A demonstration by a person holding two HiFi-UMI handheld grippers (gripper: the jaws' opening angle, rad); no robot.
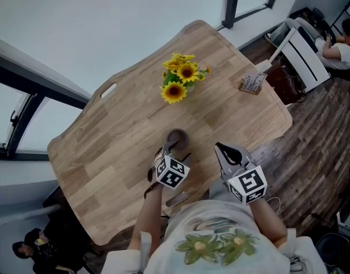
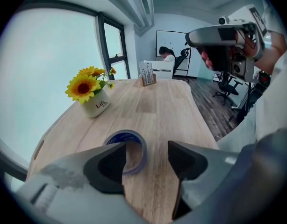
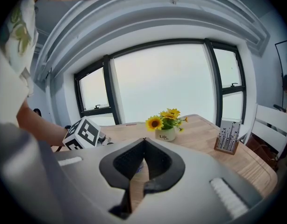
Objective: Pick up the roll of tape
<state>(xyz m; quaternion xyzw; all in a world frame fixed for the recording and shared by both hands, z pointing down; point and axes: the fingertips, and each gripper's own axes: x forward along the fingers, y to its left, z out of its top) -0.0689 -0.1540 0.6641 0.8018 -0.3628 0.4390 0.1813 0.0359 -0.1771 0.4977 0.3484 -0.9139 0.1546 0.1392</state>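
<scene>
Tape roll (image 1: 176, 137) lies flat toward the front of the surface (image 1: 123, 147) in the head view, its near rim hidden under the left claw (image 1: 171, 148). The right claw (image 1: 223, 150) hovers just beside, near the front edge. Left gripper view: claw wide, one side covering part of the roll, bare wood running ahead to the sunflower pot (image 2: 96, 104). Right gripper view: claw pinched together, empty, blocking most of the surface.

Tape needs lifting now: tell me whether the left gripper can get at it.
Probably yes: the left gripper is open right at the tape, which lies flat on the table, nothing between.
</scene>
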